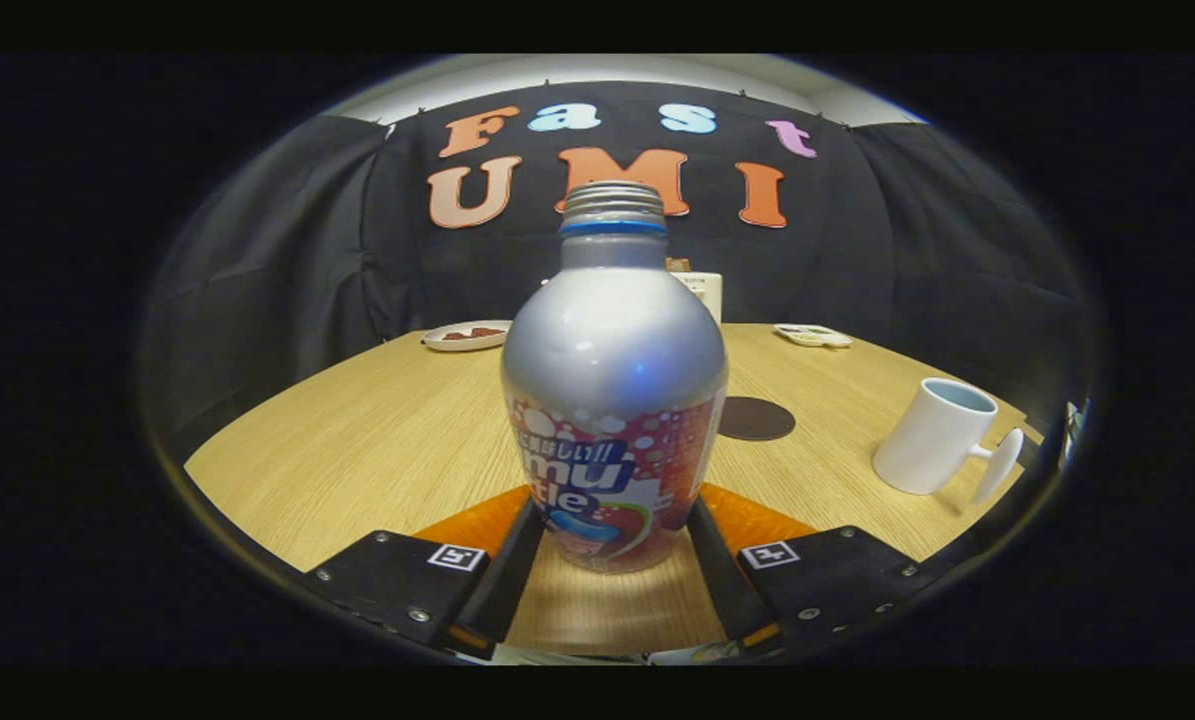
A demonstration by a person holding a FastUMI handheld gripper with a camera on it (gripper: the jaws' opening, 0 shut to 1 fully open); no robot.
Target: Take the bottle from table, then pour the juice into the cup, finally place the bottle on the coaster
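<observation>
The silver bottle [614, 380] stood upright on the wooden counter [357, 440], its base set squarely between the two fingers of the claw [612, 545]. The fingers flanked the lower, labelled part of the bottle, close against it on either side; whether both were actually pressing on it could not be told. The bottle's threaded neck was uncapped, with a blue ring just below the threads.

Beyond the bottle and a little to its right lay the dark round coaster [755, 418], flat on the counter and apart from the bottle. Further right, well apart from the claw, stood the white cup [935, 436], upright, its handle turned away from the bottle. At the far edge of the counter sat a small plate [466, 335] on the left and a shallow tray [812, 335] on the right.
</observation>
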